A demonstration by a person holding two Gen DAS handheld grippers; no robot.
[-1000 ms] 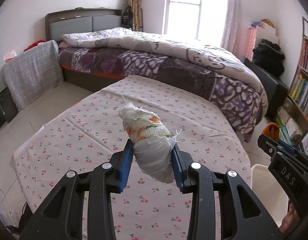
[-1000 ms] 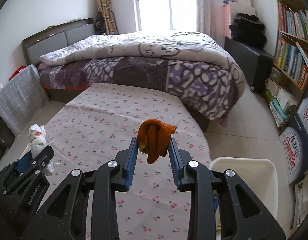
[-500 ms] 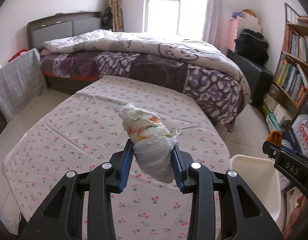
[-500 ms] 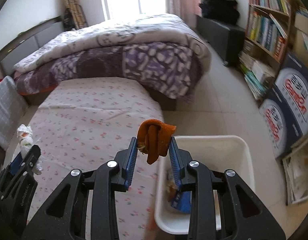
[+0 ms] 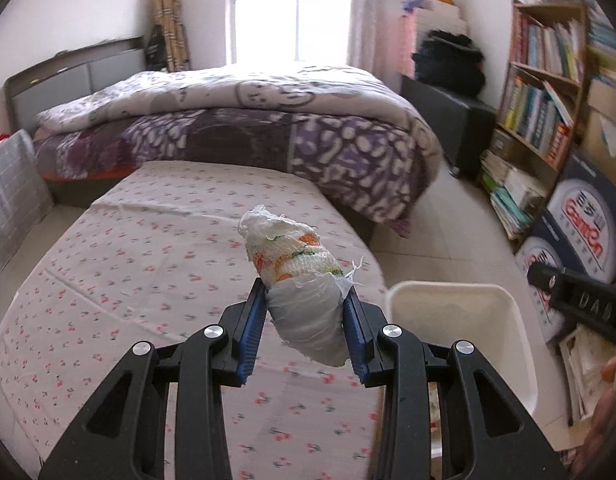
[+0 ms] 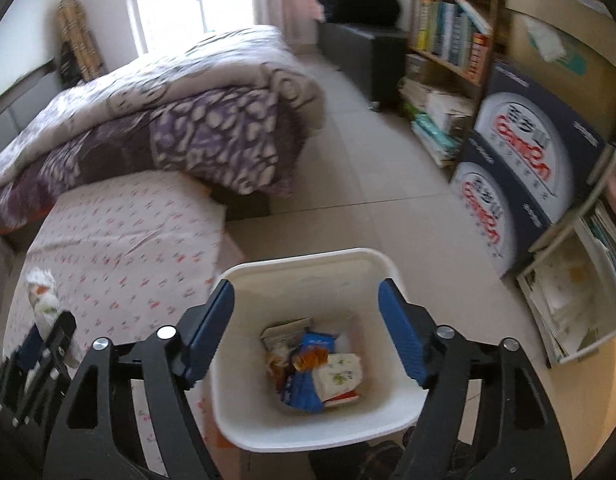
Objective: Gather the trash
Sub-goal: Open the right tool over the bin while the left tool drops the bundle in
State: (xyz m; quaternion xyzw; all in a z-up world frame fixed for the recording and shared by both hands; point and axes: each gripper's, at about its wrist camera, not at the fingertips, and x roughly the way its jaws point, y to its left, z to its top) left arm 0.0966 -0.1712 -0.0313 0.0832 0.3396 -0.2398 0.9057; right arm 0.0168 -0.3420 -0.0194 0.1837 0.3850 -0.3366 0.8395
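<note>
Over the cherry-print cloth-covered surface (image 5: 128, 280), just left of the white plastic bin (image 5: 447, 300), the left gripper (image 5: 304, 320) clamped a white gauze-wrapped bundle (image 5: 304, 292). Directly above that bin, the right gripper (image 6: 308, 320) was opening, nothing between its blue pads (image 6: 399, 332); mixed wrappers (image 6: 315, 368) lay inside.

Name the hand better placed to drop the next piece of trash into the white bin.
Left. The left gripper holds the white wad over the floral cloth, beside the white bin. The right gripper, above the bin, is opening with nothing between its jaws.
</note>
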